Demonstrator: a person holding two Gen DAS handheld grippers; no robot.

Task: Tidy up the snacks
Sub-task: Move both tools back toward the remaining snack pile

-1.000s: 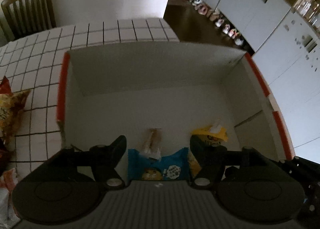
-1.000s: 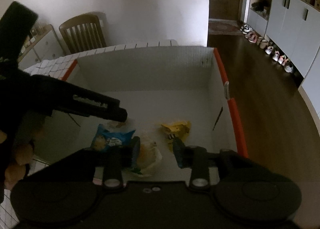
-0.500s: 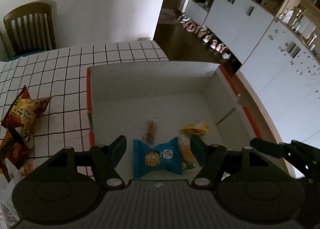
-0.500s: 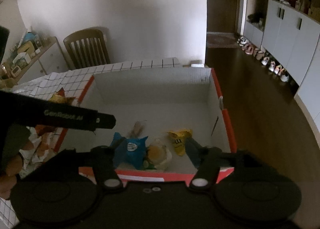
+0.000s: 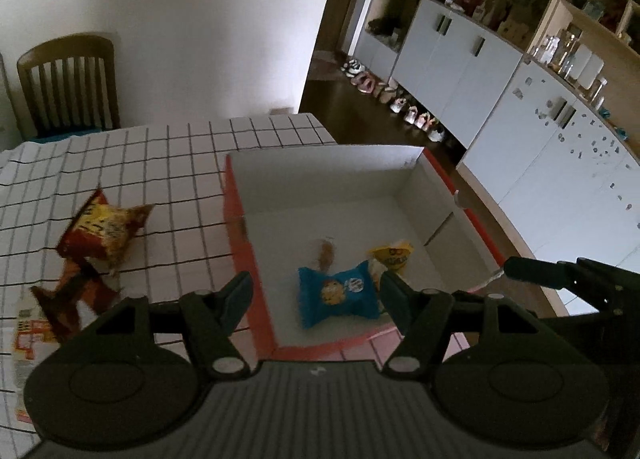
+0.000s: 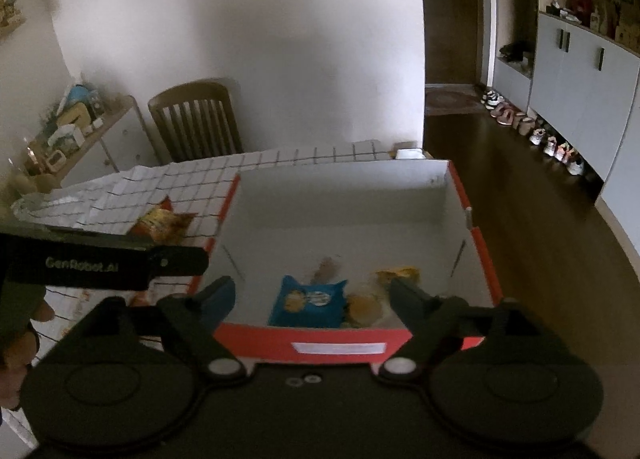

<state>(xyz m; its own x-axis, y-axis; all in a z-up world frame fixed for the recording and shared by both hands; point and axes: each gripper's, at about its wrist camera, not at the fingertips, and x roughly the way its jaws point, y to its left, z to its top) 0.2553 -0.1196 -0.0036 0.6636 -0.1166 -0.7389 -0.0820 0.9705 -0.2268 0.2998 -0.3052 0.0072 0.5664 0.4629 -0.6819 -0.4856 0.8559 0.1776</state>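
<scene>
- The left black plastic tongs (image 5: pixel 314 297) have two angular fingers with dark bluish pads.
- Each finger pivots on a pale round screw head and ends in a wide round black disc housing with a raised ring.
- Between the discs lies a grey ribbed plate carrying a small white mark.
- The right black plastic tongs (image 6: pixel 310 299) share that build, though their centre plate is plain black with two small silvery round fittings.
- Seen from the right wrist view, the left tool's long black body bears pale "GenRobot.AI" lettering and a small screw.
</scene>
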